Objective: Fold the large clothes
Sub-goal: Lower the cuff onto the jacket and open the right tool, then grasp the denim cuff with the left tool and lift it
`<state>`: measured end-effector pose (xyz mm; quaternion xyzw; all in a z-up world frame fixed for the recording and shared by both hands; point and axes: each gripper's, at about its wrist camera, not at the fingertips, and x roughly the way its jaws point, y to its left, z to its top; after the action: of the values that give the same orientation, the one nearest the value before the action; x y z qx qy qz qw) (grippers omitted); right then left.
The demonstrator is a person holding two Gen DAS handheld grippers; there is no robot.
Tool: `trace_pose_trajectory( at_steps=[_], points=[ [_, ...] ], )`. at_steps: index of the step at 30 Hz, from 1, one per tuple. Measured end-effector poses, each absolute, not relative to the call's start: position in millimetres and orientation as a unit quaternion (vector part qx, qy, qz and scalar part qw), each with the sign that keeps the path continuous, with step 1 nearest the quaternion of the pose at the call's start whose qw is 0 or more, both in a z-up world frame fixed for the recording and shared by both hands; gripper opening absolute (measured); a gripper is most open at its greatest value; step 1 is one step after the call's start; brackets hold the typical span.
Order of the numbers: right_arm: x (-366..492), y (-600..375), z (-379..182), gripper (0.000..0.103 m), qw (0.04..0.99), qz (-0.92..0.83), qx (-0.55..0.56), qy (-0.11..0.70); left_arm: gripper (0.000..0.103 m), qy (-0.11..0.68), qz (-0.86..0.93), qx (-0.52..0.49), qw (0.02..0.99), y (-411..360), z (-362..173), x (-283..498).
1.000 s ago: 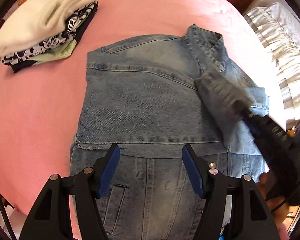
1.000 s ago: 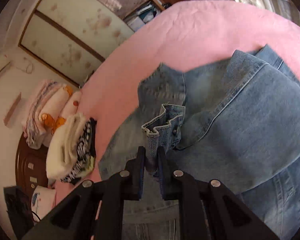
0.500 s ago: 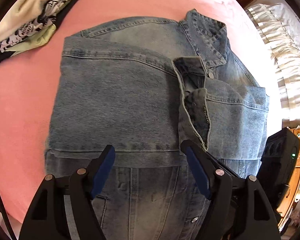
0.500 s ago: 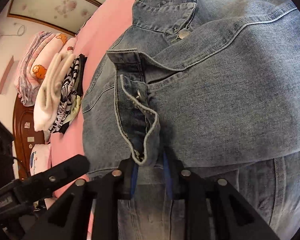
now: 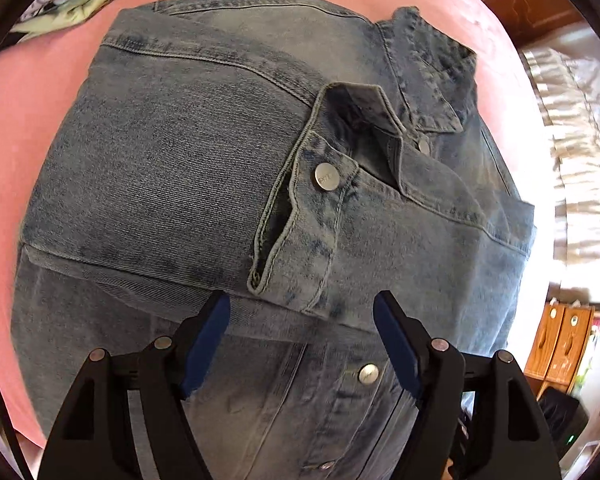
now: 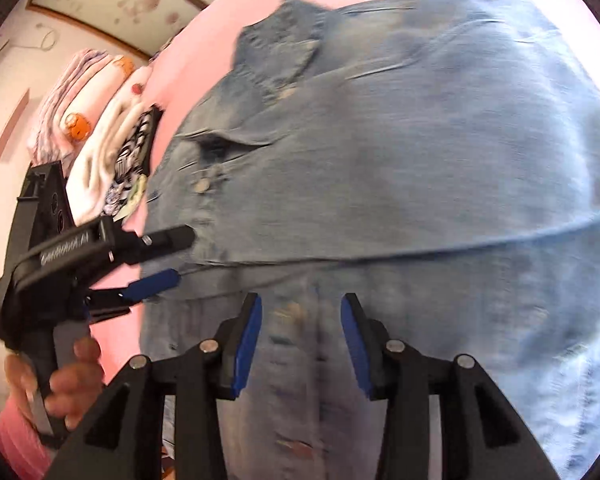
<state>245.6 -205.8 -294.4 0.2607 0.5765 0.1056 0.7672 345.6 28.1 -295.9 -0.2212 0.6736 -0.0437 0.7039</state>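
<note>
right wrist view — folded clothes stack (image 6: 112, 168) beside denim jacket (image 6: 420, 160) — pink bedcover (image 6: 204, 40) beneath

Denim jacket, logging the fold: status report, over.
Left gripper open above cuff. Right gripper just opened, nothing between pads. Denim jacket flat on pink bed, sleeves folded in. Nothing in the way.

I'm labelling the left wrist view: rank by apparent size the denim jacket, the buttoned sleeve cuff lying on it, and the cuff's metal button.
1. denim jacket, fills most of the view.
2. sleeve cuff, folded across it.
3. metal button, smallest.
All lie at similar nearness, so the order is safe.
</note>
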Motion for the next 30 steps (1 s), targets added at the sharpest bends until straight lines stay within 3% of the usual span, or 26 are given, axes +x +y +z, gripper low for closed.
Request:
trace_pose_trajectory(
  at_steps=[6,8,10,13,30],
  points=[
    [221,-257,-294,0.041,0.778,0.067,0.233,0.579,0.060,0.661,-0.011,-0.280,0.696,21,-306,347],
    [215,-274,-297,0.041,0.775,0.057,0.238,0.583,0.049,0.657,0.010,-0.296,0.693,19,-309,347],
    [211,-291,-299,0.041,0.770,0.044,0.248,0.587,0.026,0.654,0.033,-0.306,0.691,17,-310,346],
    [207,-313,-298,0.041,0.772,0.023,0.248,0.585,0.017,0.635,0.049,-0.333,0.695,16,-304,344],
    [213,-377,-291,0.041,0.804,-0.060,0.153,0.572,0.015,0.482,0.011,-0.367,0.795,-7,-168,379]
  ],
)
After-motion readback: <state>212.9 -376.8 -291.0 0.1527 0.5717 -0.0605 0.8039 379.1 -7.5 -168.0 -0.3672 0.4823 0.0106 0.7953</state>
